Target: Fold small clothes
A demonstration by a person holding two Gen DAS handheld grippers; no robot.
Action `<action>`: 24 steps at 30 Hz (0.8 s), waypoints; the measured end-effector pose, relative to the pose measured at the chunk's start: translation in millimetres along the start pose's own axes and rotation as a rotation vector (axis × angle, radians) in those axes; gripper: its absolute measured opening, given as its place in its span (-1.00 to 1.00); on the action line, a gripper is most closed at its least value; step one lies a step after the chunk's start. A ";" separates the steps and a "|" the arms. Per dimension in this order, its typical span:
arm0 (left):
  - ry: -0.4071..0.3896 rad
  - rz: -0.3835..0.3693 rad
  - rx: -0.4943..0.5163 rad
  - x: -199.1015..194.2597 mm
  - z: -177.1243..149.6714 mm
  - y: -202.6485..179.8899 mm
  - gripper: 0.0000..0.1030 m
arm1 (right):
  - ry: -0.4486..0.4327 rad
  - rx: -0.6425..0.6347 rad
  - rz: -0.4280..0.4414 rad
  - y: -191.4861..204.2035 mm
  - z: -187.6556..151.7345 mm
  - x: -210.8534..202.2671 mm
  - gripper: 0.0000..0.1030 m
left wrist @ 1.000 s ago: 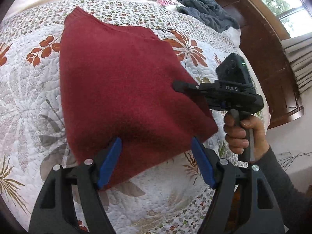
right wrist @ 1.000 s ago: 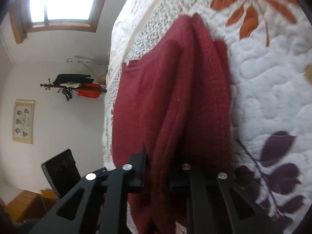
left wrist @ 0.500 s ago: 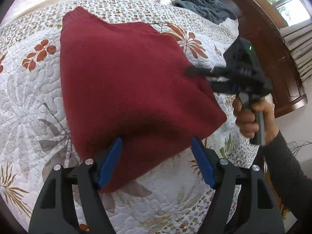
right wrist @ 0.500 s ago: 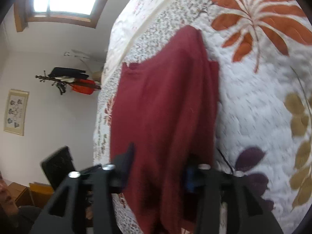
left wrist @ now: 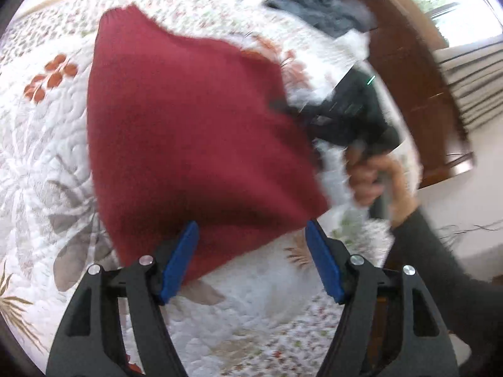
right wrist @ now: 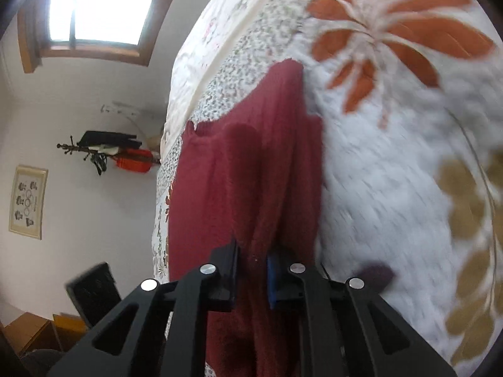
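The dark red knitted sweater (left wrist: 195, 144) lies partly folded on the white floral quilted bedspread (left wrist: 41, 169), its long axis running away from the left gripper (left wrist: 251, 257), whose blue pads are spread at the near hem. The right gripper (right wrist: 251, 270), nearer the side edge, is pinching a bunched fold there, probably to carry it across.

Black hand-held gripper (left wrist: 251, 262) frames, blue pads (left wrist: 179, 262), silver screws, dark sleeve (left wrist: 440, 267).
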State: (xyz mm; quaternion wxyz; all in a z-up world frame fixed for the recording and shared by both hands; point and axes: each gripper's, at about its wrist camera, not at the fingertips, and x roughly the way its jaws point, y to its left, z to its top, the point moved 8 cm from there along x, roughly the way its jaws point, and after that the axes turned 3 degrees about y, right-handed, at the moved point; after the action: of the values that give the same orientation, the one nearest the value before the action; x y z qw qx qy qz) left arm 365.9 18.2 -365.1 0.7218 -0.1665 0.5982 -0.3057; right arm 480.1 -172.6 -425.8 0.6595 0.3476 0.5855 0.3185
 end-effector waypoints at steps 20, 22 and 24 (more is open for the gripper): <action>-0.026 -0.046 0.012 -13.1 32.3 -2.8 0.24 | -0.163 -0.200 -0.181 46.0 19.1 -51.8 -0.37; -0.061 -0.042 0.017 -21.0 50.9 0.4 0.25 | -0.056 -0.272 -0.162 64.4 -7.6 -35.0 -0.37; -0.078 0.007 0.004 -18.0 66.2 16.2 0.23 | 0.048 -0.329 -0.186 67.9 -29.3 -10.5 -0.43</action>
State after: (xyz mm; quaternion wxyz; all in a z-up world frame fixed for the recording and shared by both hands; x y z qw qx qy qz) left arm 431.9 33.7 -346.0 0.7459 -0.1749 0.5695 -0.2978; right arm 449.0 -141.1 -365.6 0.7197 0.1718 0.5708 0.3559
